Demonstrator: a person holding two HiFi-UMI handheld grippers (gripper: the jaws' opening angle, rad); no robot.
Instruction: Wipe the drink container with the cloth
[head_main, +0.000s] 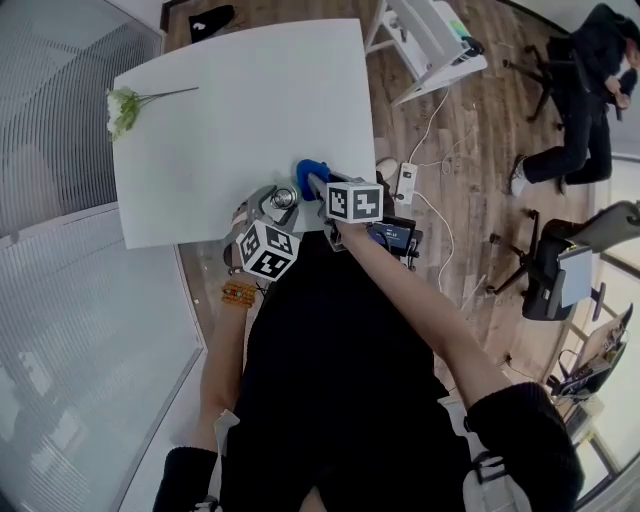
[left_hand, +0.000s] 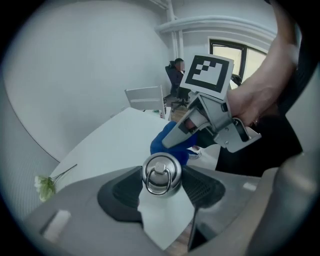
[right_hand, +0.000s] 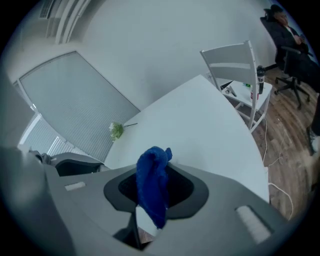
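A steel drink container with a ring-topped lid (left_hand: 161, 173) is clamped between the jaws of my left gripper (left_hand: 161, 185), seen end-on from the lid. In the head view the container (head_main: 283, 198) sits at the near edge of the white table (head_main: 240, 120), with my left gripper (head_main: 272, 215) shut on it. My right gripper (right_hand: 155, 192) is shut on a blue cloth (right_hand: 153, 182) that sticks up between its jaws. The cloth (head_main: 311, 172) and the right gripper (head_main: 325, 192) hover just right of the container; in the left gripper view the cloth (left_hand: 167, 142) lies just behind the lid.
A white flower with a green stem (head_main: 125, 106) lies at the table's far left. A white chair (head_main: 425, 45) stands beyond the table's right edge. Cables and a power strip (head_main: 407, 182) lie on the wood floor. A seated person (head_main: 585, 90) is at the far right.
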